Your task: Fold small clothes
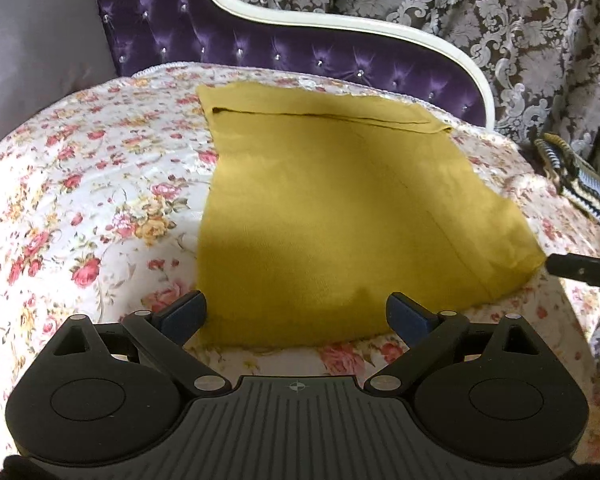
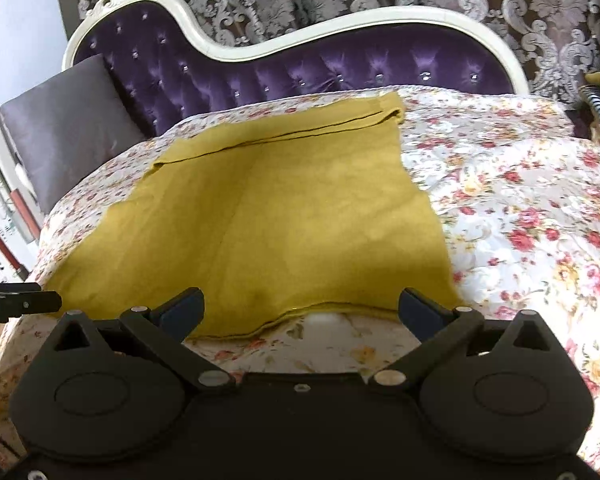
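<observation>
A mustard-yellow garment (image 1: 340, 208) lies flat on the floral cover (image 1: 80, 200), with a folded band along its far edge. My left gripper (image 1: 296, 314) is open, its blue-padded fingers (image 1: 186, 314) spread wide over the garment's near left edge. My right gripper (image 2: 302, 310) is open too, fingers (image 2: 418, 312) spread over the garment's (image 2: 280, 208) near hem and right corner. The tip of the right gripper (image 1: 580, 270) shows at the garment's right corner in the left wrist view. The tip of the left gripper (image 2: 20, 302) shows at the garment's left corner in the right wrist view.
The floral cover (image 2: 520, 200) lies on a purple tufted sofa with a white curved frame (image 2: 340, 20). A grey cushion (image 1: 32, 48) leans at the left end. A striped knit item (image 1: 576, 176) lies at the right end. Patterned curtains hang behind.
</observation>
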